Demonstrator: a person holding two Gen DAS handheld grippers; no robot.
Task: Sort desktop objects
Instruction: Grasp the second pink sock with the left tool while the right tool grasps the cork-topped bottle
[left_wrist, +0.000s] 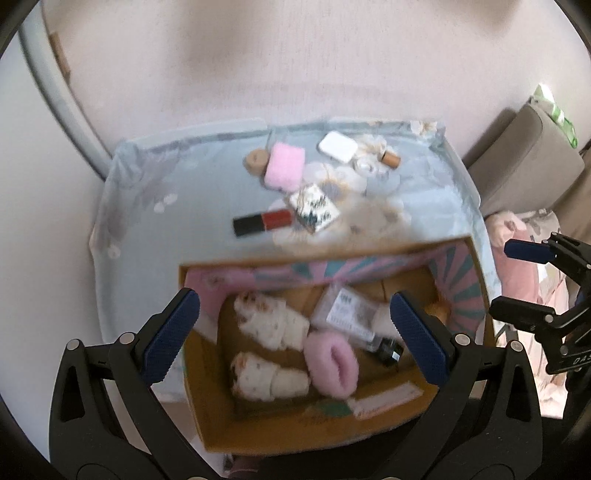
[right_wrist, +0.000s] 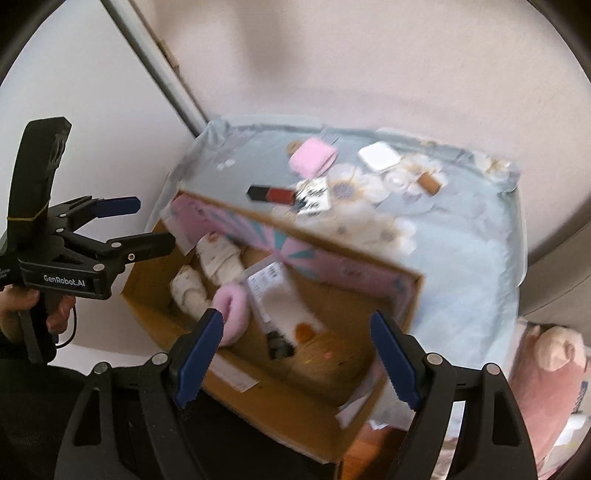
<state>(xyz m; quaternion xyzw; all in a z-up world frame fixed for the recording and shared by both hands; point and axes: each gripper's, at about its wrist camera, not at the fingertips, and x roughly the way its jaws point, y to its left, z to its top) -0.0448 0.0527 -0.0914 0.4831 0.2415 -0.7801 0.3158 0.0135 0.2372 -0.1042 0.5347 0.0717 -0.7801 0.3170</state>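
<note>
A: Both empty? Left gripper (left_wrist: 295, 332) and right gripper (right_wrist: 297, 358) hang with jaws apart above the box (left_wrist: 373, 254)

B: Yes. Take the far items left to right: lipstick (left_wrist: 263, 221) first, squarely across its middle

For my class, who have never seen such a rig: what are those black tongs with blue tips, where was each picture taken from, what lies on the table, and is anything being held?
No robot here: a person holds a hand-operated gripper in each hand, with a camera on each looking along its two fingers. One picture comes from the left gripper, the other from the right gripper. Both hang open and empty above a cardboard box holding rolled socks, a pink fluffy ring and a clear packet. On the blue cloth beyond lie a red and black stick, a pink block, a white case, a patterned square and a small bottle.
</note>
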